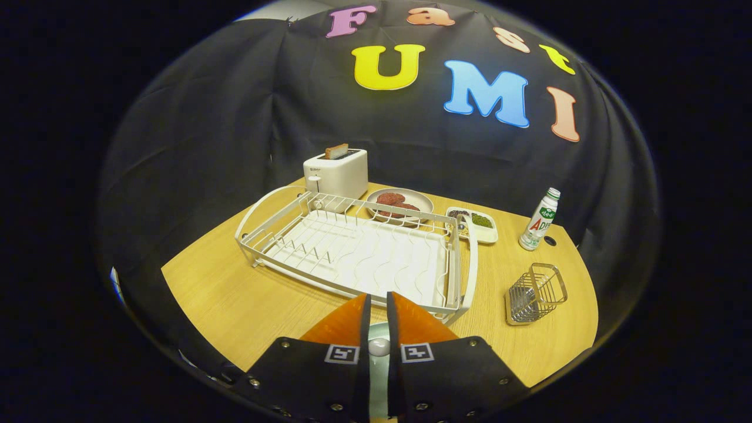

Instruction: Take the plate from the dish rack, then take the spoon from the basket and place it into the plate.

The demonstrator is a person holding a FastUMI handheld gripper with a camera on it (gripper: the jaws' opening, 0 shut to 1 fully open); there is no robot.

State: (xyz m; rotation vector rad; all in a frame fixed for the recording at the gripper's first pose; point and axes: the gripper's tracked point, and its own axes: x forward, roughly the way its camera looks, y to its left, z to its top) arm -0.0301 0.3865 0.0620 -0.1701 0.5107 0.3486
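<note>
- Gripper (378, 305) jaws nearly closed, a narrow gap between them; pale green plate (378, 364) and white spoon (379, 346) show in the gap; grip unclear.
- White wire dish rack (352, 247) just ahead of jaws.
- Metal wire basket (534, 294) ahead to the right, on wooden table (235, 299).

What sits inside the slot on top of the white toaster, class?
A brown slice of toast stands in the white toaster, its upper part sticking out. Its lower part is hidden within the slot. The gripper, fingers nearly closed, holds a pale plate edge.
</note>
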